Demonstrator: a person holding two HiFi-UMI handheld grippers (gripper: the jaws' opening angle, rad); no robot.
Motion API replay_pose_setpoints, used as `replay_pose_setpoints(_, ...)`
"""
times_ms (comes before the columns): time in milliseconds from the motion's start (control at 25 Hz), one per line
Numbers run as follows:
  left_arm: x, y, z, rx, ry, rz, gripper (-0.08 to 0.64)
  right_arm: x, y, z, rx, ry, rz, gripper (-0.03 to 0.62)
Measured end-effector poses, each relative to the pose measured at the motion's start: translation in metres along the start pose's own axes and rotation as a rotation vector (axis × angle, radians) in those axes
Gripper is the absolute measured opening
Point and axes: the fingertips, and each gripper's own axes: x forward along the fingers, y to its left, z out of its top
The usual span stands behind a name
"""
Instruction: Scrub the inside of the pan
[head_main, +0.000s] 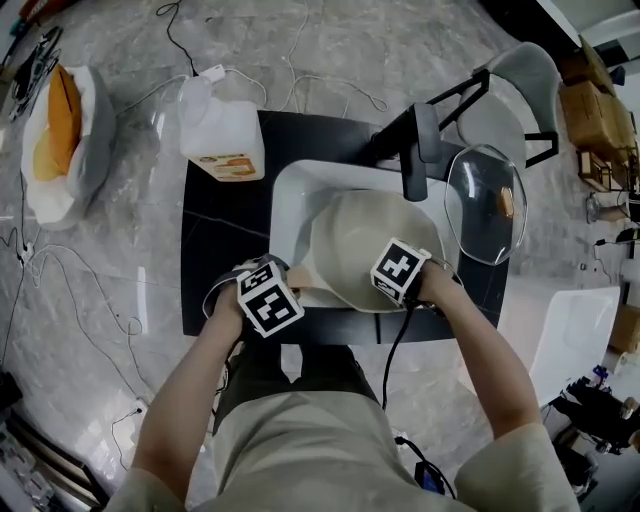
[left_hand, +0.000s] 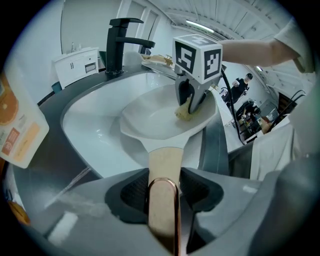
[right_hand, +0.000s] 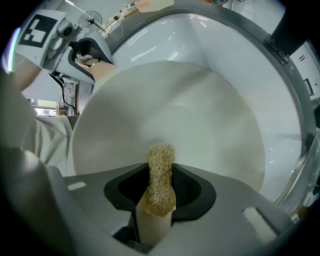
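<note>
A cream pan (head_main: 360, 245) lies tilted in the white sink (head_main: 290, 190). My left gripper (head_main: 298, 288) is shut on the pan's beige handle (left_hand: 165, 165), whose copper-coloured end shows between the jaws in the left gripper view. My right gripper (head_main: 393, 262) is inside the pan near its right rim, shut on a straw-coloured scrub pad (right_hand: 160, 180). From the left gripper view, the scrub pad (left_hand: 183, 111) rests against the pan's inner wall (left_hand: 155, 117) under the right gripper (left_hand: 191, 102). In the right gripper view the pan's inside (right_hand: 185, 115) fills the frame, with the left gripper (right_hand: 85, 50) at upper left.
A black faucet (head_main: 415, 150) stands behind the sink on the black counter (head_main: 220, 250). A glass lid (head_main: 485, 200) lies right of the sink. A white detergent jug (head_main: 222, 130) sits at the counter's back left. Cables and a bag (head_main: 60, 140) lie on the floor.
</note>
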Motion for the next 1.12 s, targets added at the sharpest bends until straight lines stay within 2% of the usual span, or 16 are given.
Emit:
replay_pose_setpoints(200,0.0,0.0,-0.001,0.002,-0.001,-0.002,0.199,-0.004,0.049,0.041,0.003,-0.141,0.141,0.146)
replay_pose_setpoints(320,-0.001,0.0,-0.001,0.003,-0.008,0.009,0.199,-0.006,0.056,0.072,0.022,-0.242,0.174,0.147)
replay_pose_setpoints(440,-0.001,0.001,-0.002,0.003,-0.014,0.018,0.199,-0.004,0.047,0.099,0.07,-0.336,0.172,0.146)
replay_pose_setpoints(600,-0.001,0.001,-0.001,0.004,-0.02,0.024,0.199,0.004,0.02,0.125,0.061,-0.435,0.065,0.147)
replay_pose_setpoints(680,-0.001,0.001,-0.001,0.004,-0.02,0.025,0.199,0.011,0.002,0.129,0.061,-0.447,-0.003,0.147)
replay_pose_setpoints(800,-0.001,0.002,-0.001,0.002,-0.018,0.025,0.199,0.018,-0.023,0.13,0.114,-0.462,-0.052,0.149)
replay_pose_setpoints(1000,-0.002,0.002,-0.003,0.0,-0.021,0.027,0.199,0.019,-0.065,0.123,0.188,-0.444,-0.152,0.15)
replay_pose_setpoints(1120,-0.002,0.001,-0.003,-0.003,-0.02,0.025,0.199,0.02,-0.089,0.107,0.177,-0.402,-0.224,0.15)
